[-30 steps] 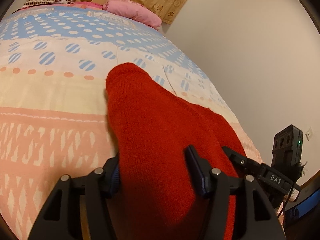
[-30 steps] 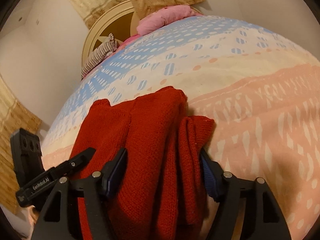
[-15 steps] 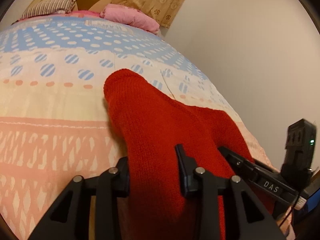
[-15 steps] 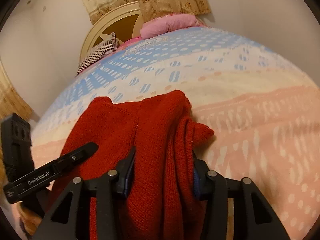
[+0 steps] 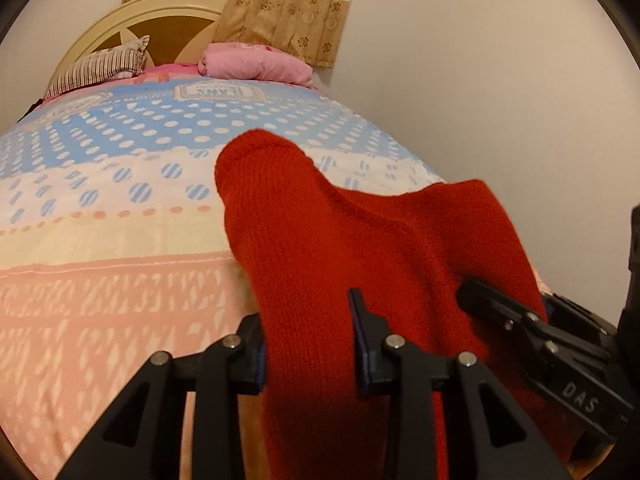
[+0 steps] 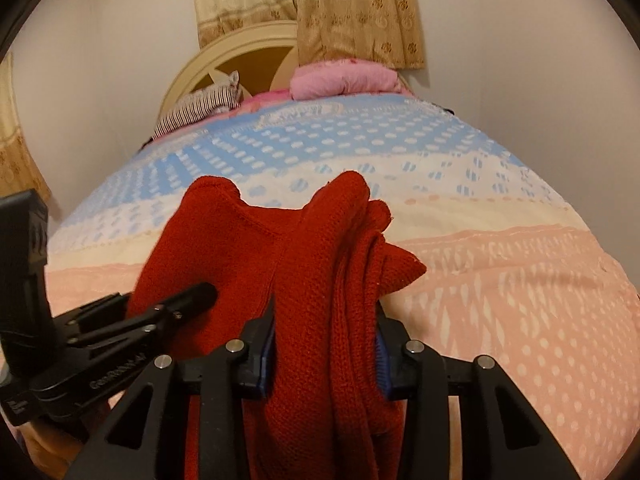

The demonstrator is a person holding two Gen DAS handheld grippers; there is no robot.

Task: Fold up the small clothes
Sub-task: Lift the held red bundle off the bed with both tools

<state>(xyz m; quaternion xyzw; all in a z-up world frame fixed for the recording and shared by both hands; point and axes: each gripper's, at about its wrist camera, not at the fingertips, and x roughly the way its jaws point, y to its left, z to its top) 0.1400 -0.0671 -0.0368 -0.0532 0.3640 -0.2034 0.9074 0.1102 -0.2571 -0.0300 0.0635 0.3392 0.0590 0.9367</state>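
Note:
A red knit garment lies bunched on a patterned bedspread, its near end raised off the bed. My left gripper has a thick fold of it between its pads; the jaws are closing and press on the knit. In the right wrist view the same garment hangs in several folds through my right gripper, whose jaws are also closing and squeeze the cloth. Each view shows the other gripper's black fingers close alongside, against the garment.
The bedspread runs back to a pink folded blanket and a striped pillow at a round cream headboard. A beige curtain hangs behind. A plain wall borders the bed's right side.
Both pairs of jaws narrowed onto the red garment. Both grippers rose and tilted up, lifting its near end; more of the headboard and curtain shows now.

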